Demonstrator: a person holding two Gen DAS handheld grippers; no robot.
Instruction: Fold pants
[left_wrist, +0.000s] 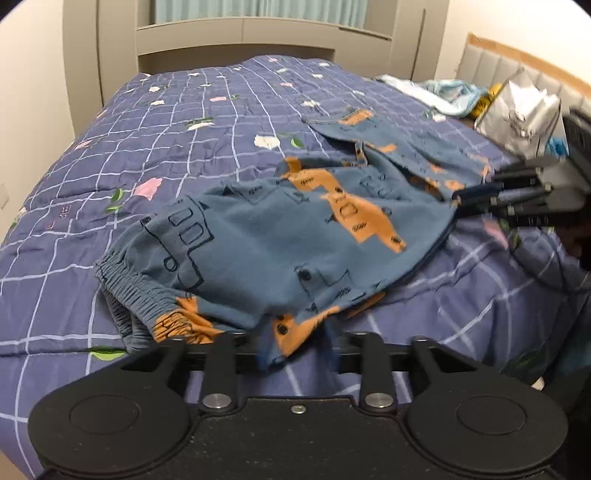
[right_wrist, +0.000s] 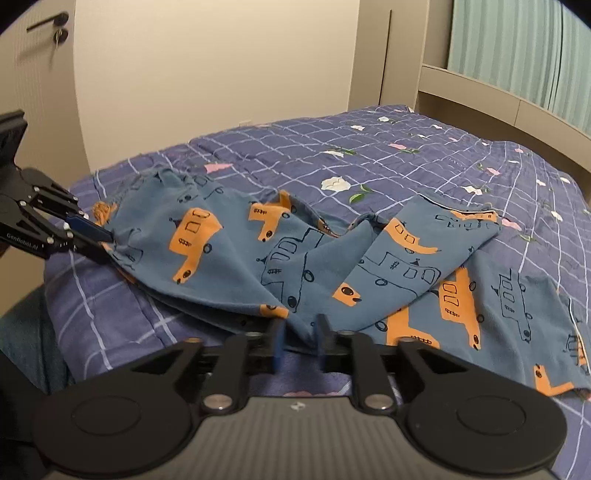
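Note:
Blue pants (left_wrist: 277, 240) printed with orange and outlined vehicles lie loosely folded on a purple checked quilt (left_wrist: 184, 147). The elastic waistband sits at the left in the left wrist view. My left gripper (left_wrist: 299, 347) is at the near edge of the pants. Its blurred fingers stand apart with a flap of cloth hanging between them, not pinched. In the right wrist view the left gripper (right_wrist: 99, 242) touches the far left edge of the pants (right_wrist: 295, 251). My right gripper (right_wrist: 300, 343) is open, with a fold of cloth lying between its fingers. The right gripper (left_wrist: 461, 201) also shows at the pants' right edge.
A silver plastic bag (left_wrist: 521, 118) and light-blue clothes (left_wrist: 443, 92) lie by the padded headboard (left_wrist: 517, 66). A beige shelf unit (left_wrist: 236, 33) with a green curtain stands past the bed. A door with a handle (right_wrist: 55, 26) is on the wall beyond the quilt (right_wrist: 406, 155).

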